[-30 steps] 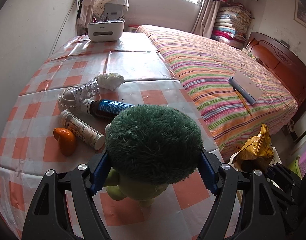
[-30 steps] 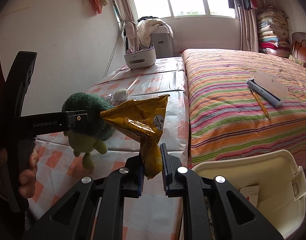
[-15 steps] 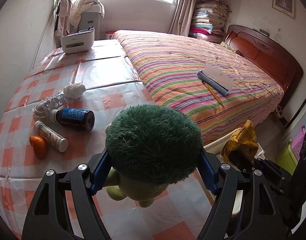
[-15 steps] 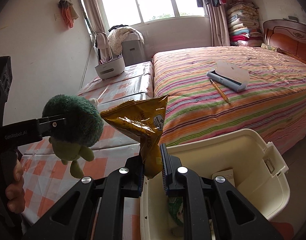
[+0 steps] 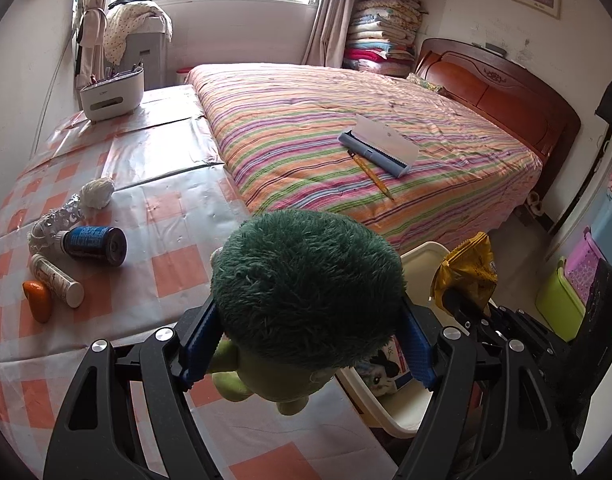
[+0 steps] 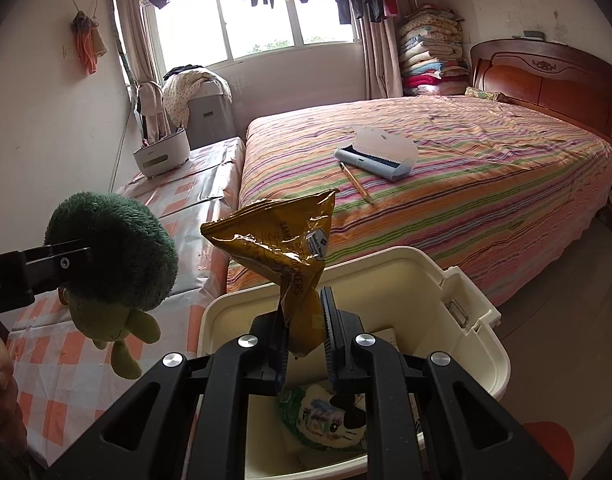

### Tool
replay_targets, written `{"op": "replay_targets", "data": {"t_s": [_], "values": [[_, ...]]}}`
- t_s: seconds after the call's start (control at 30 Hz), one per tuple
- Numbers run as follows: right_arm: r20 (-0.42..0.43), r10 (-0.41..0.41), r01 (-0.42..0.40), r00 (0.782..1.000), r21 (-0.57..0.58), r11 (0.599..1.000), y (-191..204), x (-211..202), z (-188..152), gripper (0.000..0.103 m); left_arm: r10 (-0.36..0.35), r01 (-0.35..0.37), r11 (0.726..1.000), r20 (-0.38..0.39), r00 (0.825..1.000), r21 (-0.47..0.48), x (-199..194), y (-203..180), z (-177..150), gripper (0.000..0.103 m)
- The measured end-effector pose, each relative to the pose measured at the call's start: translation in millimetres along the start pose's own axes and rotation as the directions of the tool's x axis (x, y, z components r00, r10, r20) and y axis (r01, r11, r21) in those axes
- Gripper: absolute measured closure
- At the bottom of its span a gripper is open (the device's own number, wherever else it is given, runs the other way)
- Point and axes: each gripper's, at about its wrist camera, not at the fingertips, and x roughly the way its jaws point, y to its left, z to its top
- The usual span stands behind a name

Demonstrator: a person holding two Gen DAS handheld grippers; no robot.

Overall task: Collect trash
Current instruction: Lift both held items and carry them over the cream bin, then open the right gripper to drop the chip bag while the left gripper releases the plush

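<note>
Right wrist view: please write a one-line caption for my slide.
Right gripper holds crinkled golden snack bag above cream plastic bin; left gripper carries green plush toy.

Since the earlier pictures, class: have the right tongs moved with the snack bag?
Yes. The right tongs carried the gold snack bag away from the checked table to above the cream bin.

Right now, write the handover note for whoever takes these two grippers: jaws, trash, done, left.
Left gripper: jaws wide, clamped on the green plush toy, held at the table edge beside the bin.
Right gripper: jaws shut on the yellow cracker bag, held above the open cream bin.
Done: some packaging already lies in the bin.
Left: drop the bag in. On the checked table remain a crushed clear bottle, blue bottle, white tube, orange peel and white wad.
</note>
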Motion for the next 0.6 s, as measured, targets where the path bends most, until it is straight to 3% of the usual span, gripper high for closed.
{"op": "replay_targets", "data": {"t_s": [0.23, 0.33, 0.4, 0.6], "values": [[-0.013, -0.001, 0.002, 1.0, 0.062, 0.998, -15.9, -1.9, -2.1, 0.087, -0.02, 0.02, 1.0, -0.007, 1.0, 0.021, 5.0, -20.1, -0.5, 0.028], [-0.009, 0.006, -0.005, 1.0, 0.089, 0.996, -20.4, -4.2, -2.1, 0.069, -0.024, 0.025, 0.999, -0.006, 1.0, 0.028, 5.2, -26.0, -0.2, 0.028], [0.015, 0.004, -0.006, 1.0, 0.106, 0.994, -22.5, -9.4, -1.0, 0.045, -0.028, 0.028, 0.999, -0.007, 1.0, 0.031, 5.3, -28.7, 0.5, 0.028], [0.093, -0.017, 0.001, 0.996, 0.167, 0.986, -35.2, -24.5, 3.1, 0.045, -0.033, 0.033, 0.999, -0.01, 0.999, 0.025, 6.9, -32.6, 2.2, 0.027]]}}
